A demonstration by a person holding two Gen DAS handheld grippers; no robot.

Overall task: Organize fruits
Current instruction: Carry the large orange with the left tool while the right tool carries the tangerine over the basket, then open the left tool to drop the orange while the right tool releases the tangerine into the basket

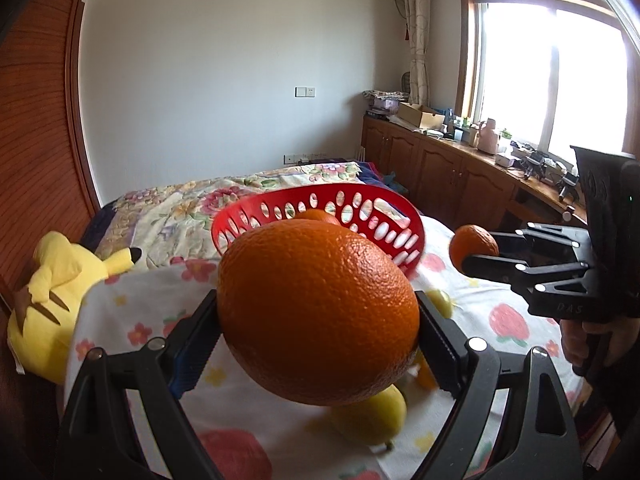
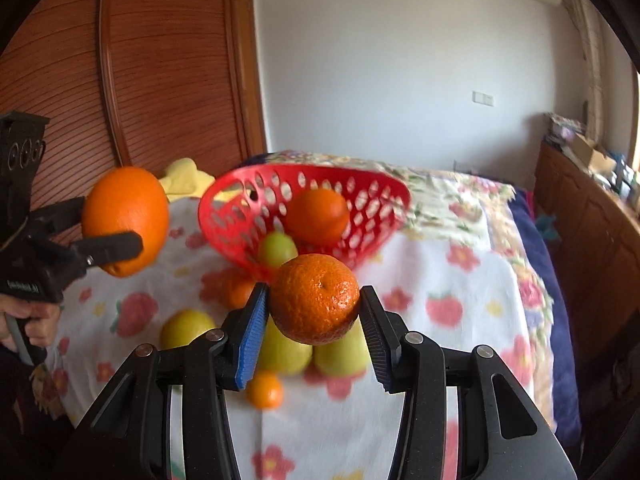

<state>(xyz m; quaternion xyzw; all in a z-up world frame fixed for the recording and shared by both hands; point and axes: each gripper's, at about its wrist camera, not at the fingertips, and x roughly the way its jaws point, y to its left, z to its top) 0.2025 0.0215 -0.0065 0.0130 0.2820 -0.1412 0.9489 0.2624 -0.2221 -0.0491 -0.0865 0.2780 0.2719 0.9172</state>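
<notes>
The large, pebbly-skinned round orange (image 1: pixel 318 312) sits clamped between the widely spread fingers (image 1: pixel 198 344) of the left gripper (image 1: pixel 320 340), held clear above the bed, and the red perforated plastic basket (image 1: pixel 320 216) lies straight ahead of it and a little beyond, tipped so that its open mouth faces the grippers. The small, dimpled orange mandarin (image 2: pixel 316 298) is pinched between the narrowly set fingers (image 2: pixel 252 332) of the right gripper (image 2: pixel 314 322), also lifted, with the basket directly in front and slightly above in that view. Both fruits are roundish, so neither has a long axis that matters; the move probably turns on carrying each forward over the basket's near rim. Judging from both views, the right gripper appears nearer the basket mouth. Inside the basket an orange (image 2: pixel 318 216) and a small green fruit (image 2: pixel 278 248) already rest. Yellow-green fruits (image 2: pixel 186 328) and a small orange fruit (image 2: pixel 264 390) lie loose on the white strawberry-print bedcover (image 2: pixel 460 280). A yellow plush toy (image 1: pixel 56 292) lies at the bed's left edge; a wooden wardrobe (image 2: pixel 160 60), a wooden cabinet (image 1: pixel 452 168) and a bright window (image 1: pixel 548 72) surround it.
</notes>
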